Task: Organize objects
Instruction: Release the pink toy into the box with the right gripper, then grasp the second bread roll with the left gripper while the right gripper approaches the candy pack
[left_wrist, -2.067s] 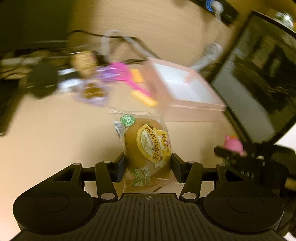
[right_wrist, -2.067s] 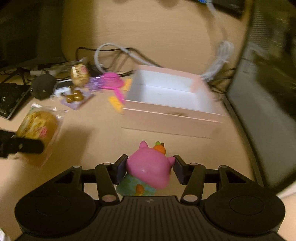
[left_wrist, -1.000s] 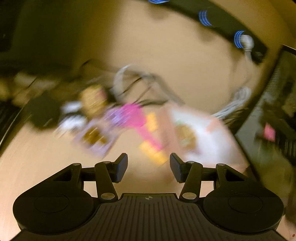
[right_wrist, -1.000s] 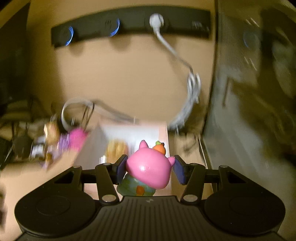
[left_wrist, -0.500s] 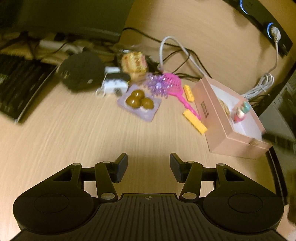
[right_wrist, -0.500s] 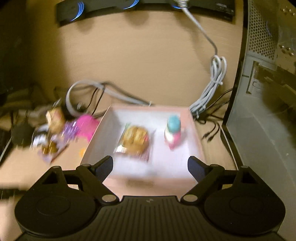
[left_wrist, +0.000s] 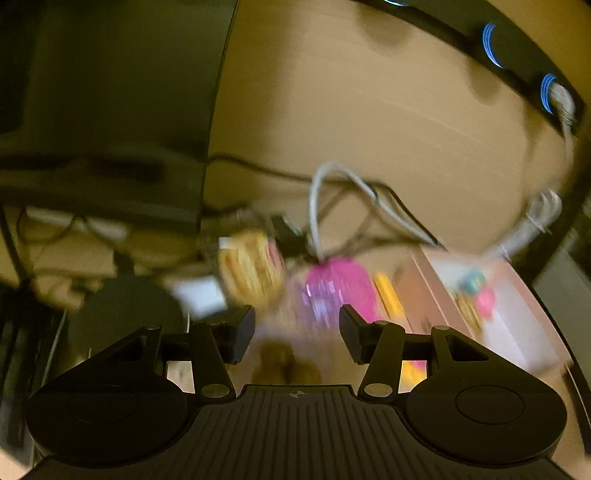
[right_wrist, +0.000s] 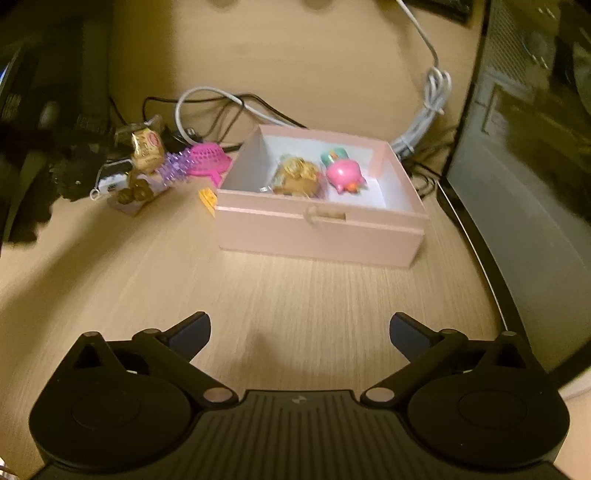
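A pale wooden desk fills both views, with a dark computer case along its right edge and cables trailing at the back. The landmark is the open pink box. Well to its left lies a dark round object, then a wrapped golden snack, a small tray of brown sweets, a purple spiky piece and a pink brush whose handle reaches the box's left wall. A yellow block sits just beside the box's front left corner. Inside the box, a packaged bun lies on the left and a pink pig toy lies on its side to the right, the two close together.

The left gripper is blurred, its jaws partly apart with nothing between them. The right gripper, in front of the box, has just been opening; its jaws stand wide and empty over bare wood.
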